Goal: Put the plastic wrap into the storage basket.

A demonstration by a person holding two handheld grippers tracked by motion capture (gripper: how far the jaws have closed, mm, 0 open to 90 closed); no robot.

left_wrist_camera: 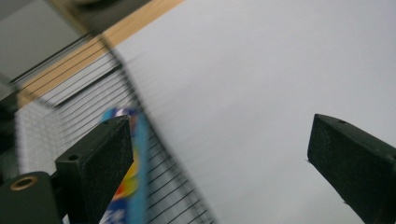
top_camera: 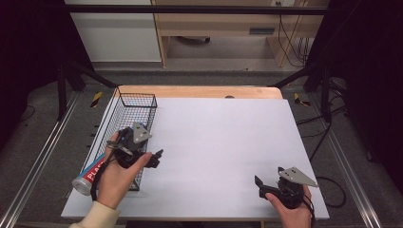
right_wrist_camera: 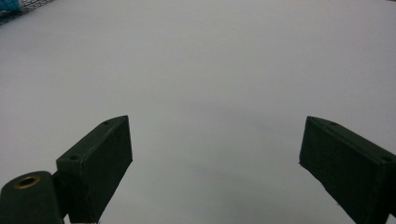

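A black wire basket (top_camera: pixel 138 100) stands along the left side of the white table (top_camera: pixel 223 137). A blue, red and white tube (top_camera: pixel 91 172) with a silver end lies in the basket's near end. My left gripper (top_camera: pixel 155 158) hovers at the basket's right wall, open, with nothing between its fingers. In the left gripper view, the left gripper (left_wrist_camera: pixel 224 154) points at bare table, with the tube (left_wrist_camera: pixel 135 186) behind the basket wires (left_wrist_camera: pixel 84 93) by the left finger. My right gripper (top_camera: pixel 268 178) rests open near the front right edge. In its own view, the right gripper (right_wrist_camera: pixel 215 158) faces bare table.
A wooden strip (top_camera: pixel 199 91) borders the table's far edge. Dark frame bars and cables (top_camera: pixel 328 142) run beside the table on the right. A corner of the basket (right_wrist_camera: pixel 18 7) shows at the top left of the right gripper view.
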